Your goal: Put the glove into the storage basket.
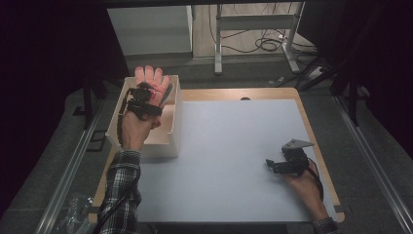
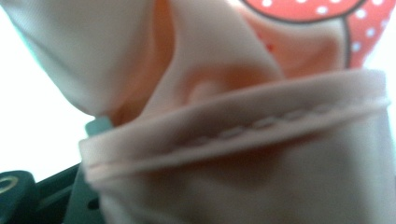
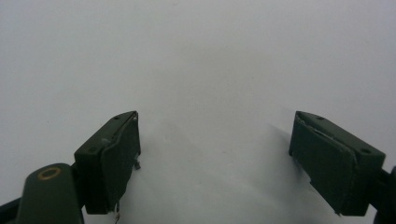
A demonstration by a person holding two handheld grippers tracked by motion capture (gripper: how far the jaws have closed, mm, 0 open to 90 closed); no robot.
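Item: pink glove (image 1: 152, 78), pale pink fabric with a stitched hem and a red white-dotted patch visible in the left gripper view (image 2: 261, 135); held up over the far end of the white box (image 1: 171, 127), its finger shapes pointing away from the person. Left gripper (image 1: 146, 95): raised above the box, fingers clenched on the glove, the cloth bunched close against the camera and blurred. White box: open-topped, standing at the left edge of the desk (image 1: 229, 146), on its pale grey surface. Right gripper (image 1: 285, 163): low over the near right part of the desk, well apart from the box, its fingers (image 3: 112, 154) released, spread wide, with bare grey surface between them. Person: checked sleeve (image 1: 122, 190) on the left forearm.
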